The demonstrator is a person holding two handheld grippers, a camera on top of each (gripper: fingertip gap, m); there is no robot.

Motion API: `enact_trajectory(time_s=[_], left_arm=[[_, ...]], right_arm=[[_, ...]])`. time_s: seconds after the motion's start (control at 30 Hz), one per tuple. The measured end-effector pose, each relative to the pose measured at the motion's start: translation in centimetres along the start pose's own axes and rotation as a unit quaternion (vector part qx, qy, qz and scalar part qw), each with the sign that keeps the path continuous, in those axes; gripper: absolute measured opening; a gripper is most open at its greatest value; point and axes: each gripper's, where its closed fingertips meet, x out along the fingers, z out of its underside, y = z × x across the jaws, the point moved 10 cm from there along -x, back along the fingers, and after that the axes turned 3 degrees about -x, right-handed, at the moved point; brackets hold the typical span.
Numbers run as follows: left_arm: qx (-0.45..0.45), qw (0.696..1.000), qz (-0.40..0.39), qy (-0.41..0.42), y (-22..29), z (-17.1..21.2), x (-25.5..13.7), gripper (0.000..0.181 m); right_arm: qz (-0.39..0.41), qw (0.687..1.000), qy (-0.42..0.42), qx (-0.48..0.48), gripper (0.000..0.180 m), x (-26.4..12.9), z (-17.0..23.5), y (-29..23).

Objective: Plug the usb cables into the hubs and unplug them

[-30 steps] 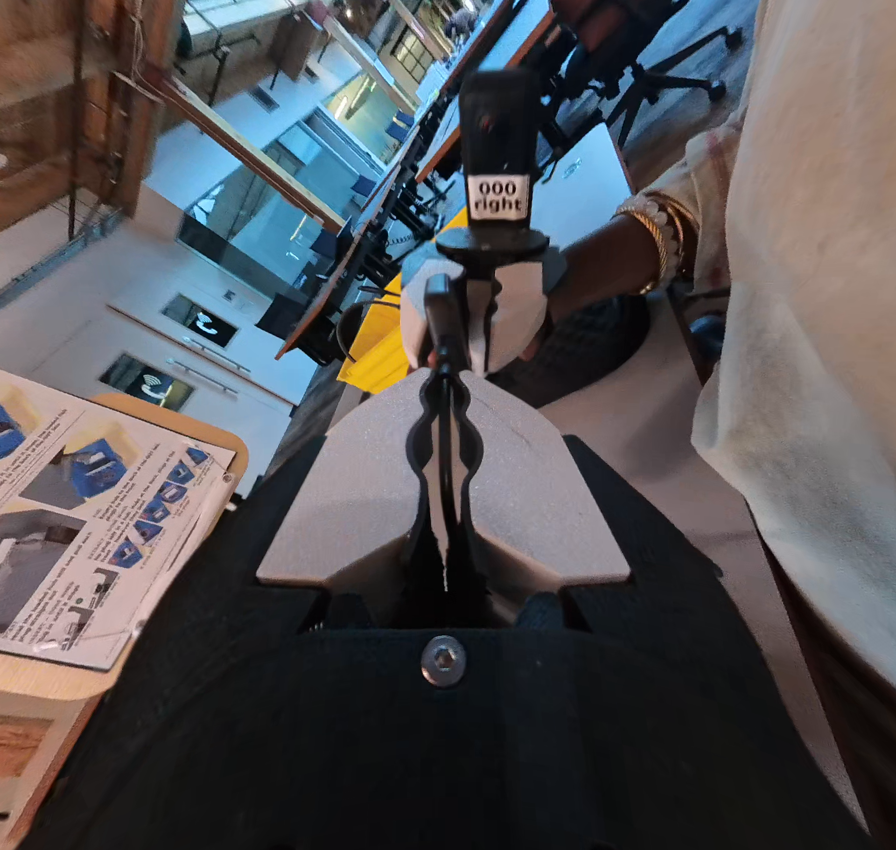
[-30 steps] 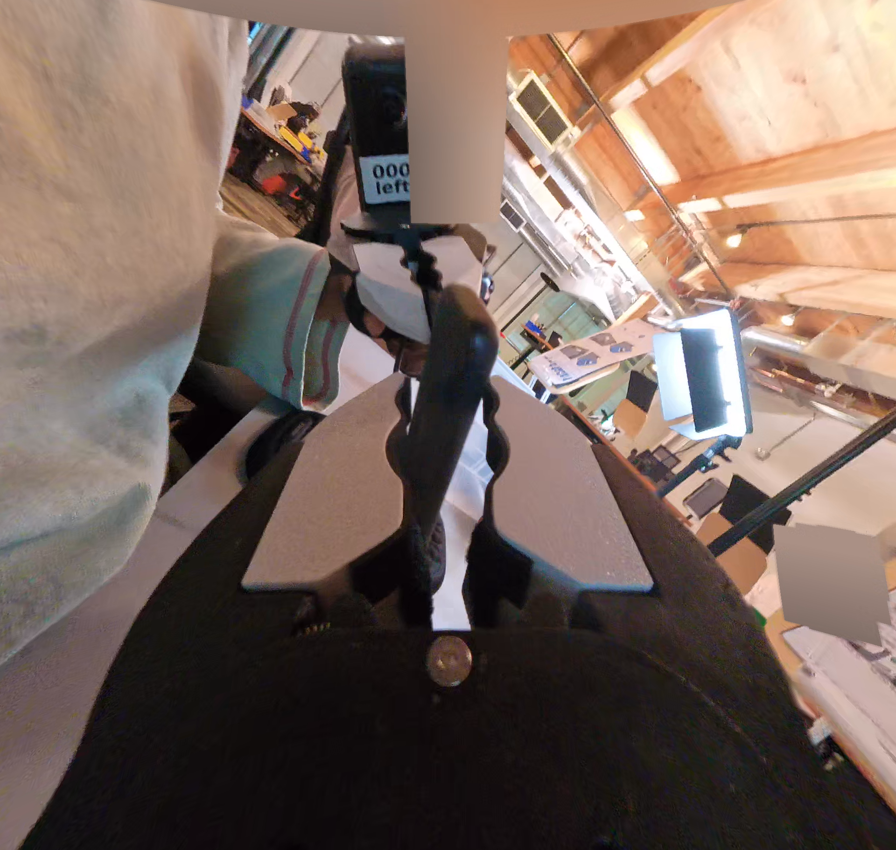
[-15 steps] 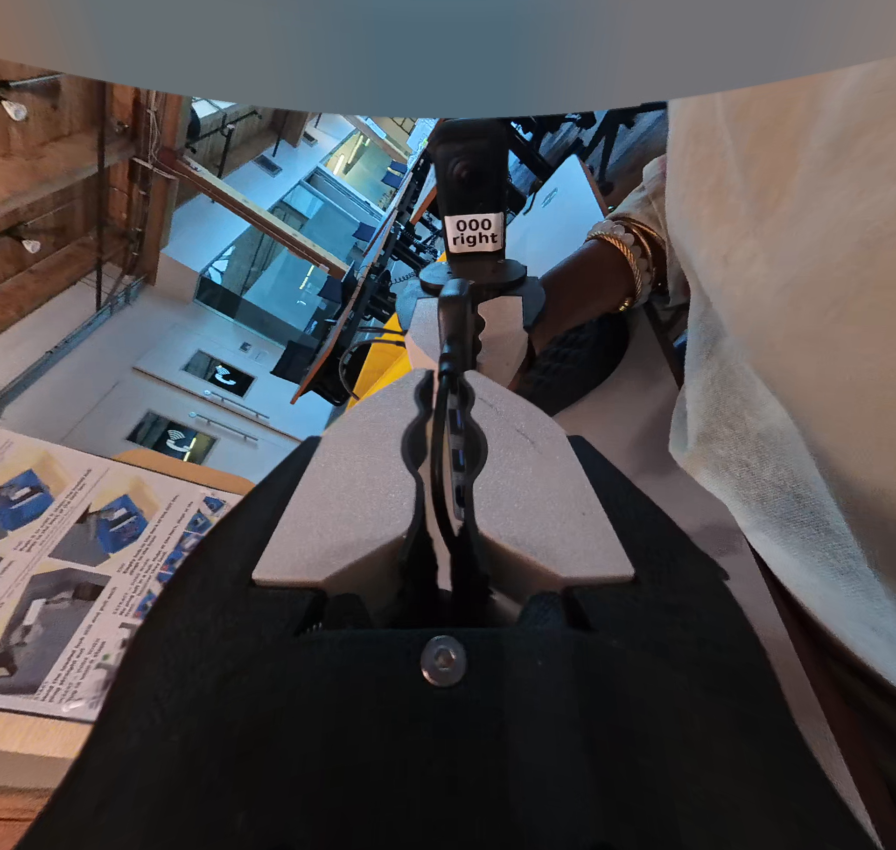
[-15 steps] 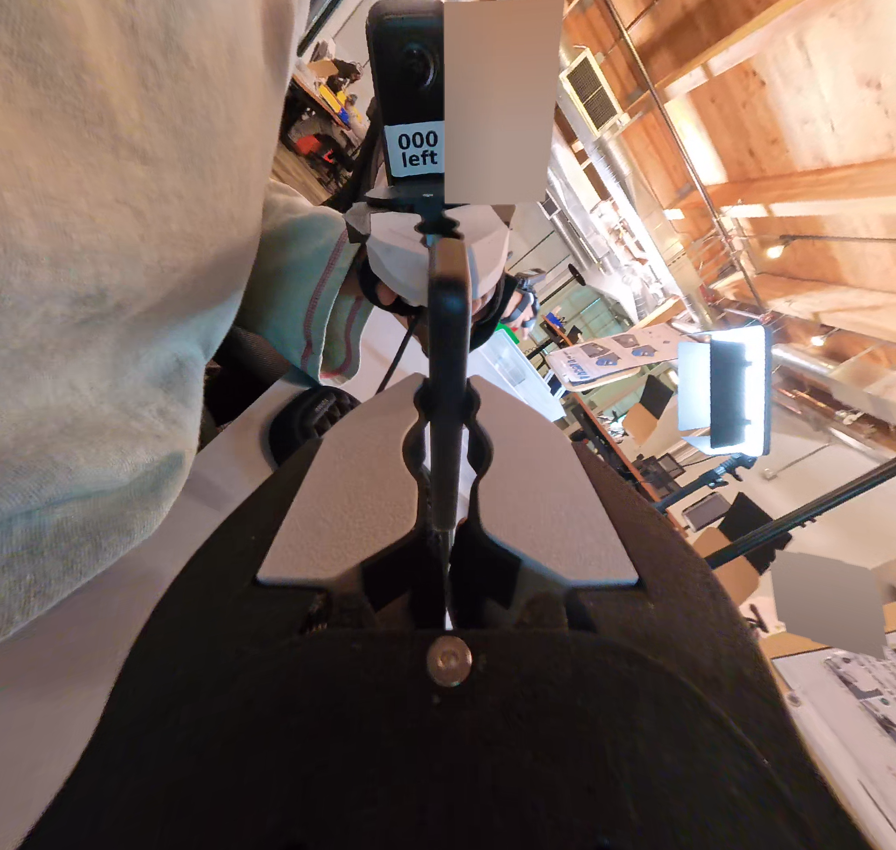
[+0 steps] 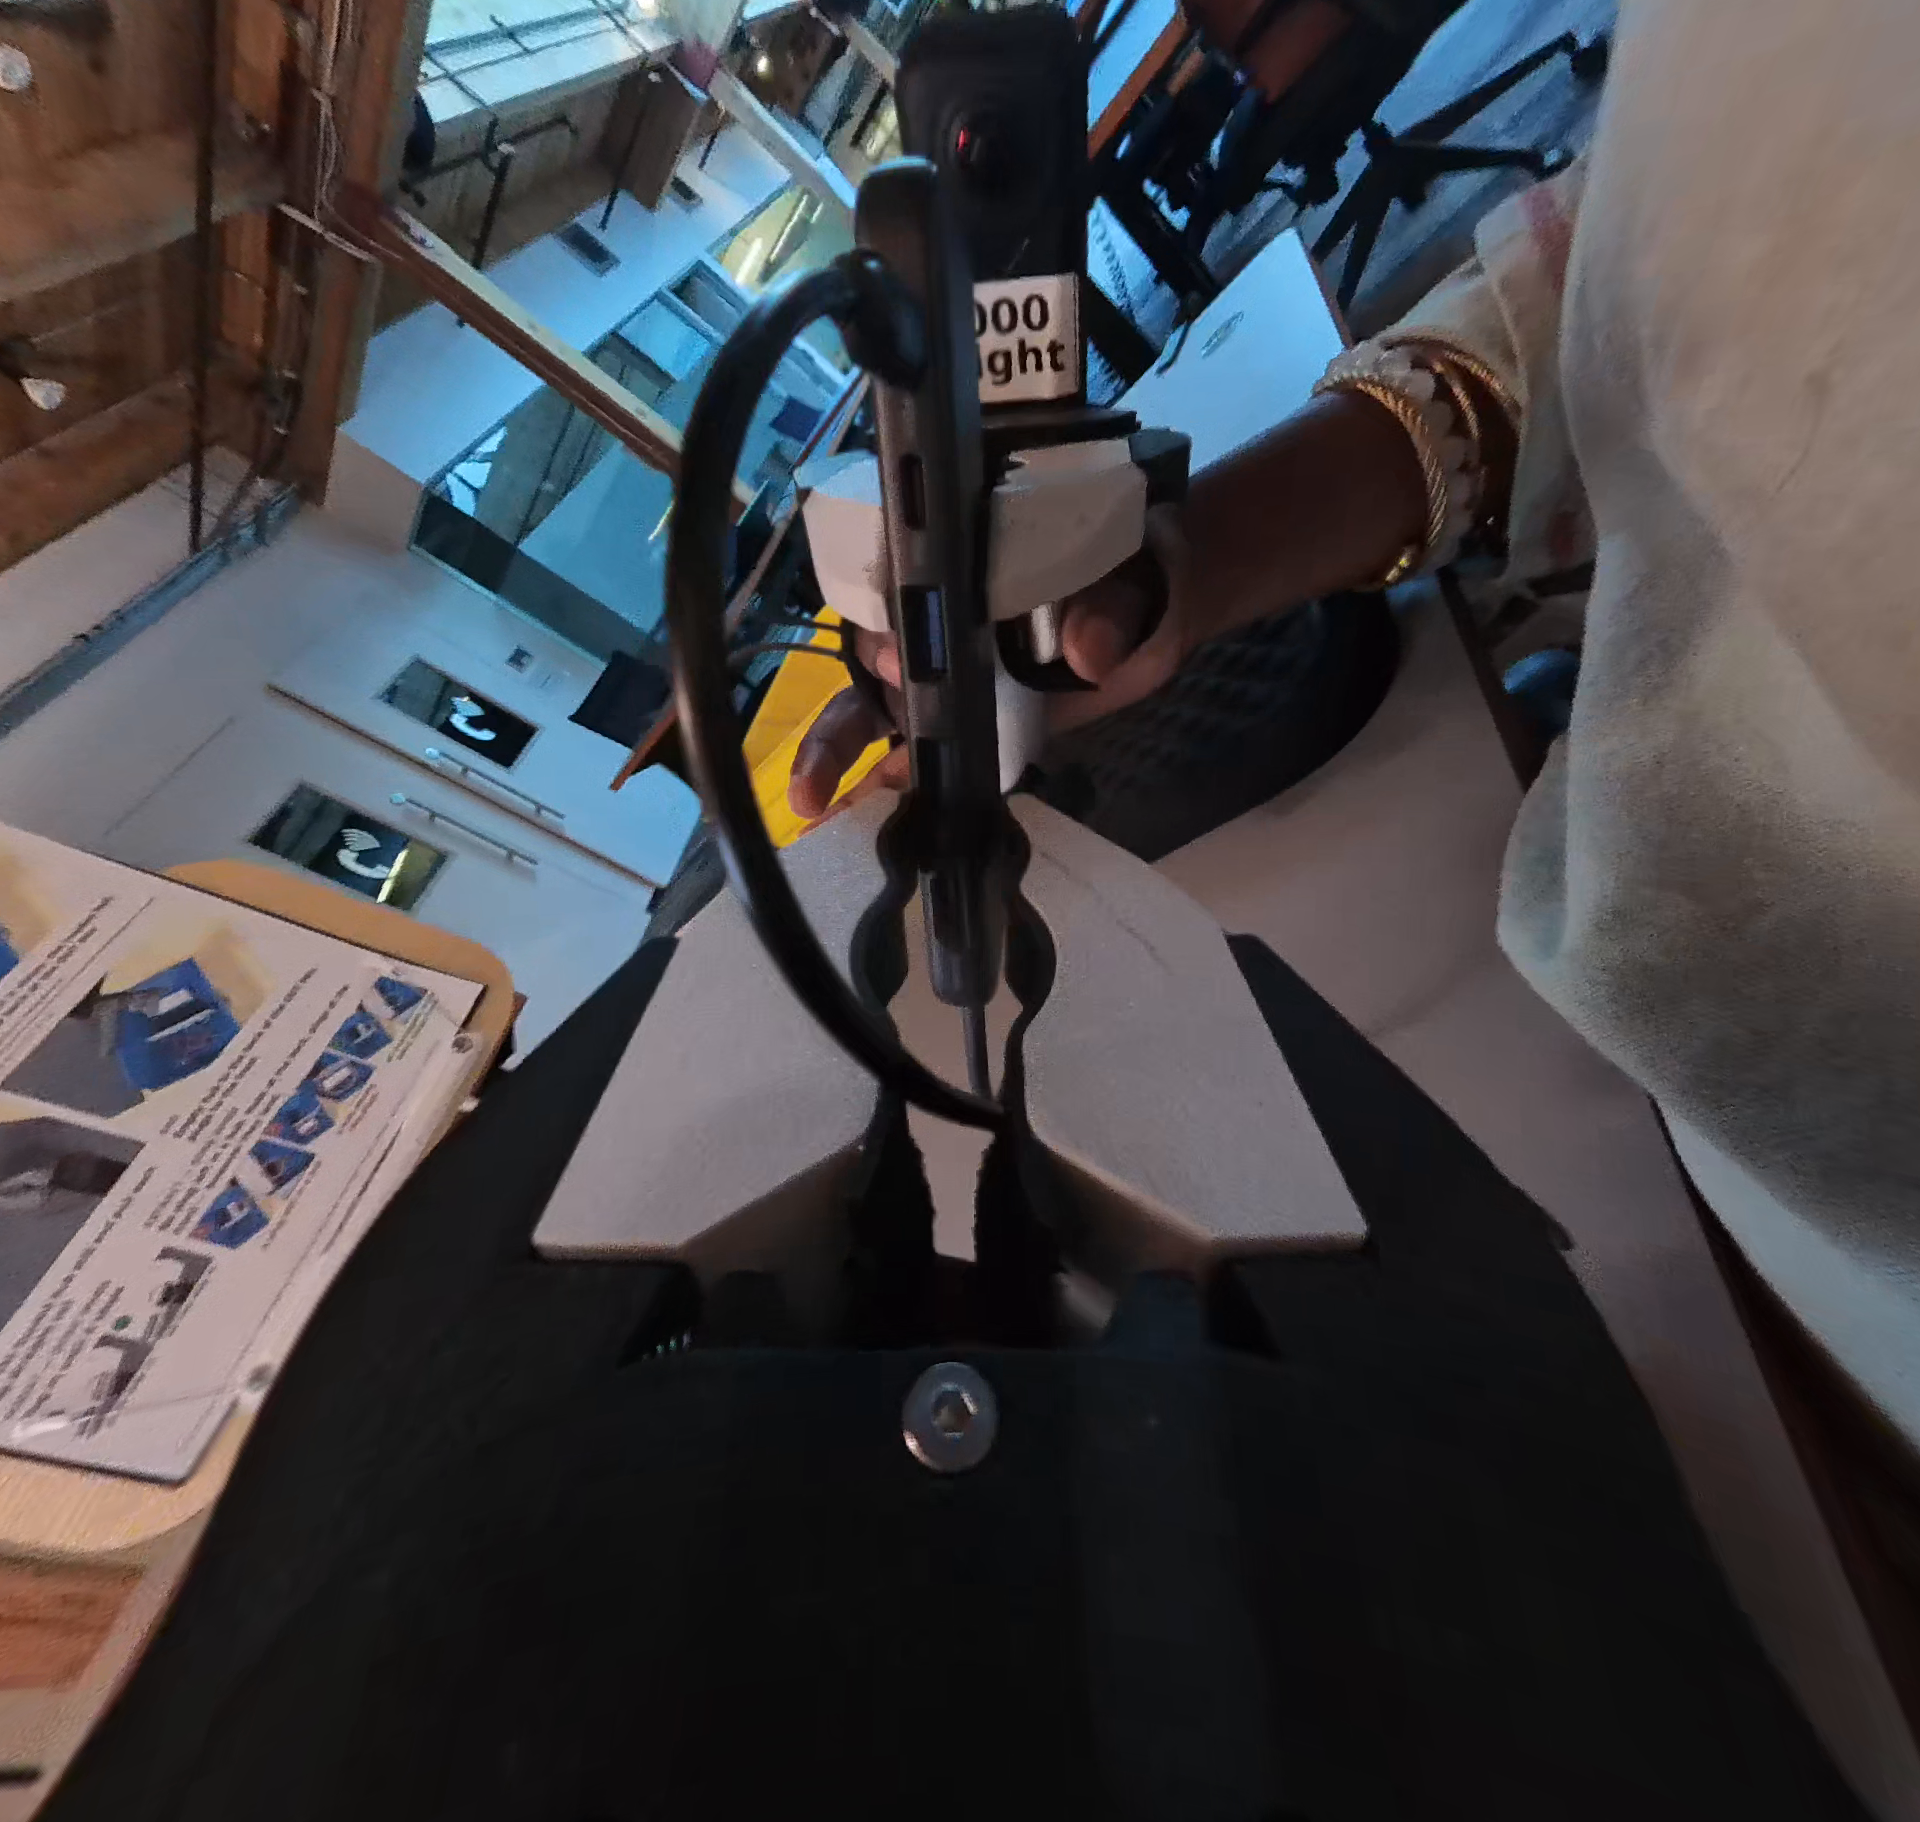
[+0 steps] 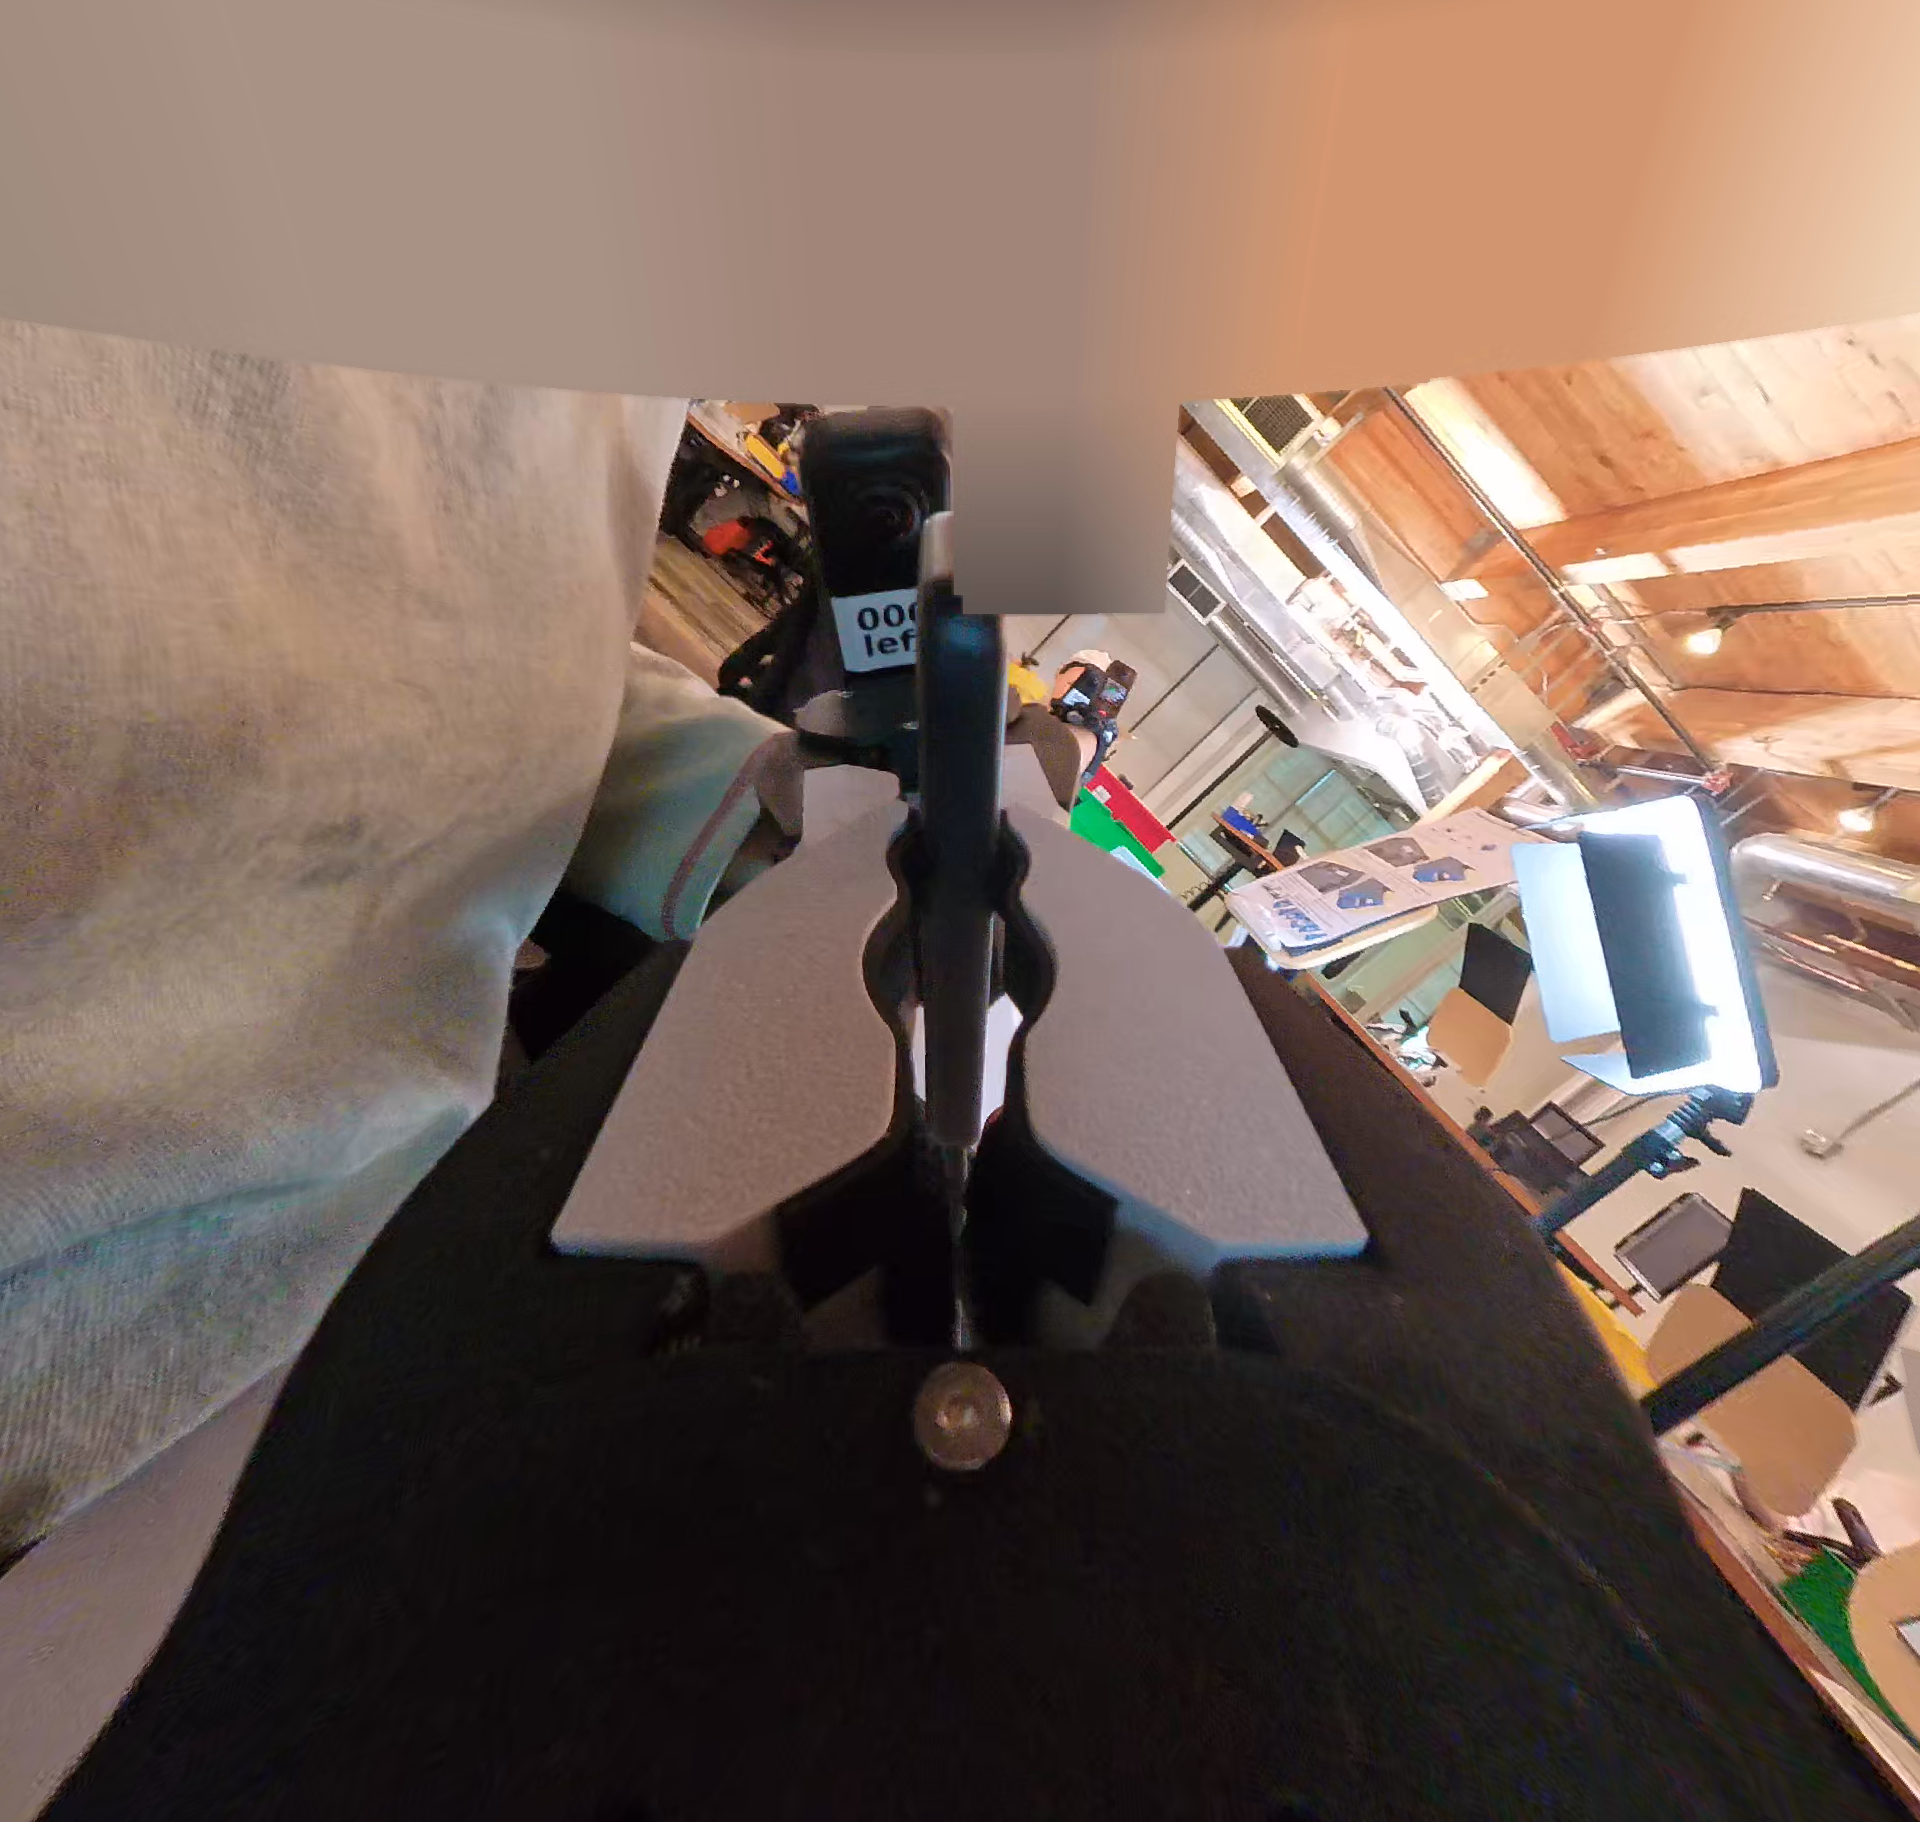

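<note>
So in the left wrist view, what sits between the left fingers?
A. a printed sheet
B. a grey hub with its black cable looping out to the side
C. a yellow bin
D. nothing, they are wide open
B: the fingers are clamped on the hub, and its cable arcs left.

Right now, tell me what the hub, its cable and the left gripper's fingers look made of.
Hub: probably hard plastic or anodised metal, dark grey matte, crisp port cutouts.
Cable: black rubbery sheath, smooth, slight sheen, bending in a loop.
Left gripper fingers: pale grey plastic, likely printed, fine grainy matte surface.
</note>
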Motion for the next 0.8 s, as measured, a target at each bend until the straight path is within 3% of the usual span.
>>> enact_trajectory(time_s=[0.23,0.67,0.8], left_arm=[[-0.042,0.999,0.025,-0.004,-0.3,-0.6,0.1,0.012],[-0.059,0.998,0.012,-0.003,-0.1,-0.8,0.4,0.014],[-0.065,0.998,-0.001,-0.018,-0.8,-0.4,-0.7,0.038]], right_arm=[[0.013,0.998,0.052,0.037,0.013,0.1,0.5,0.0],[0.013,0.998,0.045,0.049,0.012,0.3,0.4,0.1],[0.051,0.996,0.056,0.051,0.012,-1.0,0.1,0.9]])
